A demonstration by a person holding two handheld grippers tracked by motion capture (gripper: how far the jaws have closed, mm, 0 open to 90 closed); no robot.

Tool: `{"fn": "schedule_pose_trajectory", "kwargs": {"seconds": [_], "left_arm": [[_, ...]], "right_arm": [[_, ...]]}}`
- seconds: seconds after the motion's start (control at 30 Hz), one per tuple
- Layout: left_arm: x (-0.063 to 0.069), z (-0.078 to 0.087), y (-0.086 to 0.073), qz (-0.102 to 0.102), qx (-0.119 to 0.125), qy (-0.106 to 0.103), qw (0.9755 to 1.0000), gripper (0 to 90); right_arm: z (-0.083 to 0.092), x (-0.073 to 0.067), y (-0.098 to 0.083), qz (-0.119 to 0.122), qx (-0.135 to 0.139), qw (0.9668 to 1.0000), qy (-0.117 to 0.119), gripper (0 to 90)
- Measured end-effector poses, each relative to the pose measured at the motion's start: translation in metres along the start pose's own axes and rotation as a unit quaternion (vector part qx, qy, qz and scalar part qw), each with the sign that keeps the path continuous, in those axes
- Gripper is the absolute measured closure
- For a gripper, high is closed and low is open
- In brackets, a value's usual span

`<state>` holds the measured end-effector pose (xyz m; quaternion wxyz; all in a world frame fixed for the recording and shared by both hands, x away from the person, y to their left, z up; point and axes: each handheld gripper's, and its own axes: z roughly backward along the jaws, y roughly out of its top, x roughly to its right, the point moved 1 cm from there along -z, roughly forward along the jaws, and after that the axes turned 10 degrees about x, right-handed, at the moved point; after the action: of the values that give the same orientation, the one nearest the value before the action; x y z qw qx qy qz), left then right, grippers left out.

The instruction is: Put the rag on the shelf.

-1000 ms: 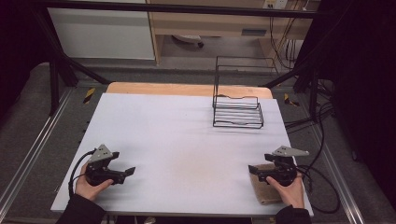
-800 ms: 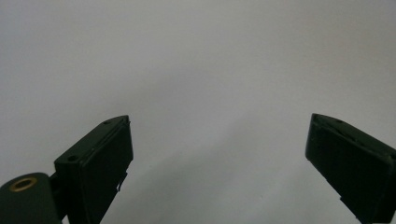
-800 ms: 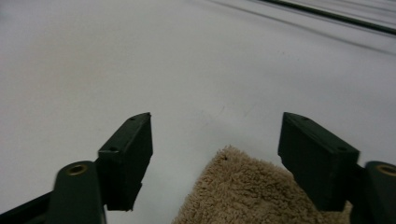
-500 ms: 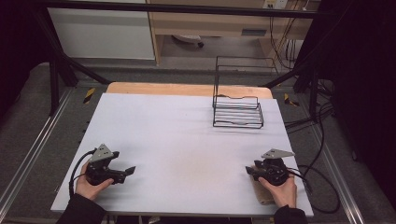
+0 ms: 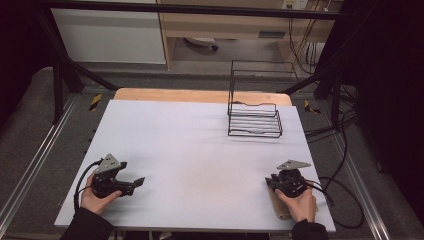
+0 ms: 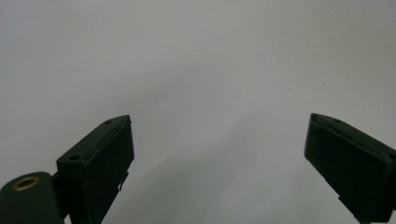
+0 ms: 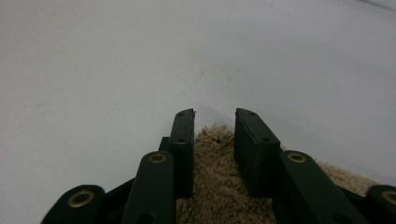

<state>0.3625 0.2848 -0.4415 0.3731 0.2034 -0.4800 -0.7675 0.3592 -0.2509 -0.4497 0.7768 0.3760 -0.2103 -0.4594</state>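
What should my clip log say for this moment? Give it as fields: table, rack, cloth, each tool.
table: white top
rack: black wire, far right, empty
cloth: beige, near right corner, under the right tool
left tool: open, empty, over bare table
right tool: jaws have just been closing, cloth bunched between them

A white counter (image 5: 200, 150) carries the work, with a strip of bare wood showing along its far edge. Toward the far right of it stands a black wire rack (image 5: 255, 120), its back panel upright. At the near right corner a tan, fuzzy cloth (image 7: 219, 186) lies flat on the white surface.
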Motion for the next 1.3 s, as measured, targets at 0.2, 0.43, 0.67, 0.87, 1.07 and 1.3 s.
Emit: {"fn": "schedule_pose_trajectory", "kwargs": {"seconds": [0.2,0.43,0.67,0.87,1.07,1.3], "left_arm": [[0.001,0.0,0.001,-0.003,0.0,-0.003,1.0,8.8],[0.0,0.0,0.0,-0.002,0.001,-0.003,1.0,9.3],[0.001,-0.001,0.0,-0.003,0.0,-0.002,1.0,9.5],[0.001,-0.001,0.0,-0.004,-0.001,-0.002,1.0,9.5],[0.001,0.0,0.0,-0.002,0.0,-0.002,1.0,9.5],[0.001,0.0,0.0,-0.003,0.0,-0.002,1.0,9.6]], "right_arm": [[0.0,-0.002,0.003,0.003,-0.015,0.9999,-0.005,83.5],[0.004,0.0,0.007,-0.014,-0.006,0.9999,0.003,86.2],[0.004,-0.008,0.018,-0.014,0.012,0.9996,0.02,86.3],[-0.01,-0.024,0.037,-0.005,0.019,0.9988,0.046,86.3],[-0.031,-0.042,0.056,-0.007,0.03,0.9966,0.077,86.3],[-0.053,-0.062,0.067,-0.007,0.036,0.9942,0.101,86.3]]}}
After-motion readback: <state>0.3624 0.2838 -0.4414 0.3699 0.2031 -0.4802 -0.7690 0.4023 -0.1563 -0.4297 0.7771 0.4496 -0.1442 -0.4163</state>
